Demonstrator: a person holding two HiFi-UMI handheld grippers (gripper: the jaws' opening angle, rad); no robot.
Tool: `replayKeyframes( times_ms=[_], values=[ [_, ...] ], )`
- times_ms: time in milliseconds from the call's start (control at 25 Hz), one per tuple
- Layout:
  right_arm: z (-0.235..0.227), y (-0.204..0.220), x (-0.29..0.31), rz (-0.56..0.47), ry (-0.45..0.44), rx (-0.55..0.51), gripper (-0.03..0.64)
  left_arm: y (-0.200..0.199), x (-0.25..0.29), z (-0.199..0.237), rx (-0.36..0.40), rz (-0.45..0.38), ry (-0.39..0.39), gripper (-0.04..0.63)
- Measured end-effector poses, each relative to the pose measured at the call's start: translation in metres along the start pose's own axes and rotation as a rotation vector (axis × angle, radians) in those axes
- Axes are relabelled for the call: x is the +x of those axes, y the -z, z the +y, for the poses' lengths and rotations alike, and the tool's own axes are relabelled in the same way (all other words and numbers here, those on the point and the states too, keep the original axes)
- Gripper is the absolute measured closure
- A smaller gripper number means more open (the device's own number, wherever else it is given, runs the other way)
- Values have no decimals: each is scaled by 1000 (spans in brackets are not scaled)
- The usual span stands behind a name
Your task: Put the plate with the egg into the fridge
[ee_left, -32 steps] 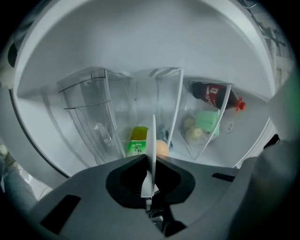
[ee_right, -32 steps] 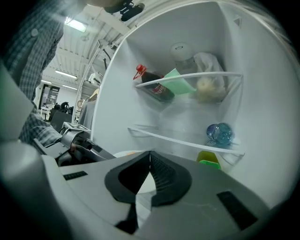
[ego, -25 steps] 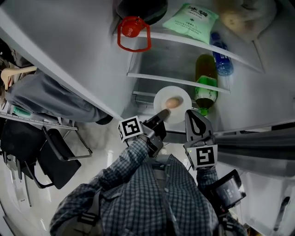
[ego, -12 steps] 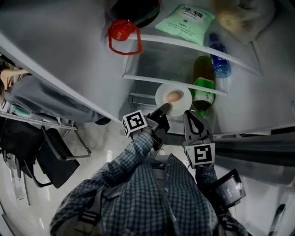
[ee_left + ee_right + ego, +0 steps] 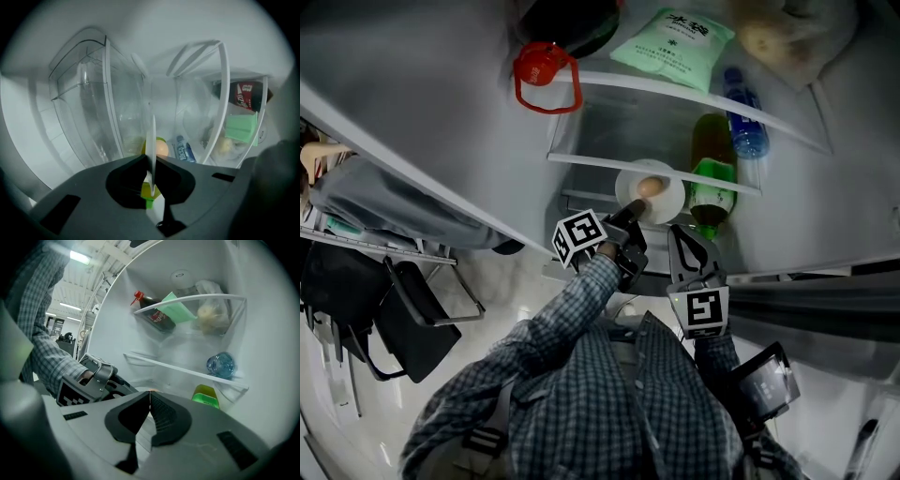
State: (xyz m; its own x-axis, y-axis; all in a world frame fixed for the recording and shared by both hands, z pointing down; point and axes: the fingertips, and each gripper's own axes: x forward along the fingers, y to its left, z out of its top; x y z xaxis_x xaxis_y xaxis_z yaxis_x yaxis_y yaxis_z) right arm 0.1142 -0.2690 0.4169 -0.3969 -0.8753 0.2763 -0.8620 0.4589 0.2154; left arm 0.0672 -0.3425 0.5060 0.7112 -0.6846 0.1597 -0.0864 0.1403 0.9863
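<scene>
Two grippers reach into the open fridge. The left gripper [image 5: 630, 214] has its fingers clamped on the rim of the plate [image 5: 668, 204], with the egg [image 5: 649, 187] aboard, at a shelf's [image 5: 591, 161] front edge beside a green bottle [image 5: 710, 183]. The right gripper [image 5: 686, 234] trails, fingers together and empty. Held by one edge, the plate could tip or clip the shelf, rolling the egg off. It sits deeper in than a second ago.

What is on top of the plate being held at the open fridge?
One brown egg lies on the white plate, which the left gripper pinches at its rim. Whatever is beneath the plate is hidden by it.
</scene>
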Motion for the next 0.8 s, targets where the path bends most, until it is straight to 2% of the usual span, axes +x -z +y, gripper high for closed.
replayKeyframes(
  times_ms=[200, 520, 640, 720, 800],
  values=[
    [4, 17, 16, 85, 3, -160, 611, -9, 10, 5, -3, -16, -22, 572],
    [11, 47, 49, 250, 12, -698, 609, -26, 15, 11, 6, -37, -50, 572],
    [12, 58, 58, 315, -2, -794, 606, -30, 15, 11, 10, -39, -55, 572],
    [14, 65, 62, 358, -30, -828, 550, -31, 16, 11, 11, -35, -57, 572],
    [18, 71, 65, 389, -53, -866, 527, -32, 16, 11, 9, -31, -59, 572]
  ],
)
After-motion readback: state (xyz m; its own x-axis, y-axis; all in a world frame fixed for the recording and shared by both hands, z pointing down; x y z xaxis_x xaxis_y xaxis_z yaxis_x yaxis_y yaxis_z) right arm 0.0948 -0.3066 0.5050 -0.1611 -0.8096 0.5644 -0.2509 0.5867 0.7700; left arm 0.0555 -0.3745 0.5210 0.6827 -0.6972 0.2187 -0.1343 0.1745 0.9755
